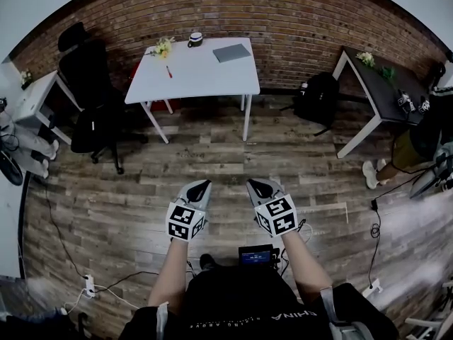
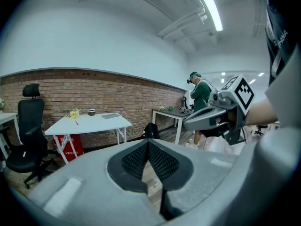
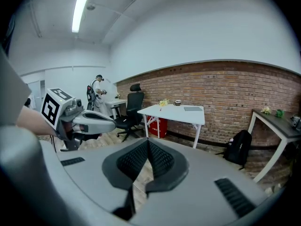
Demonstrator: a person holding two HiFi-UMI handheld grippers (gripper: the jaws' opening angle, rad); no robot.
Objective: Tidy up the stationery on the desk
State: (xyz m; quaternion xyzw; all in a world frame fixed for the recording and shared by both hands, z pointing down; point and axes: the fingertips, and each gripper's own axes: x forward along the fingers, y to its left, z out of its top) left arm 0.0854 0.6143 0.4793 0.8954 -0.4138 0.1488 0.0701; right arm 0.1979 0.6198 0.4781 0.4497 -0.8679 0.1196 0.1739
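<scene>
**Head view.** The left gripper and the right gripper are held side by side over the wooden floor, both aimed at the white desk, which stands well apart from them against the brick wall. On the desk lie a red pen towards its left half, a grey flat item (notebook or closed laptop, not decidable) at the far right, a cup at the far edge, and yellow flowers at the far left. The pen's long axis runs roughly away from the person, slightly tilted.

**Left gripper view.** The ribbed pads meet at their tips, with nothing between them. The desk appears ahead and to the left, far beyond the jaws. The right gripper shows alongside.

**Right gripper view.** The pads likewise meet at the tips and hold nothing. The desk lies ahead, slightly to the right.

**Reading.** No stationery is within reach, so the coming move is probably an approach straight ahead. The pen sits on the left gripper's side, the grey item on the right gripper's.
</scene>
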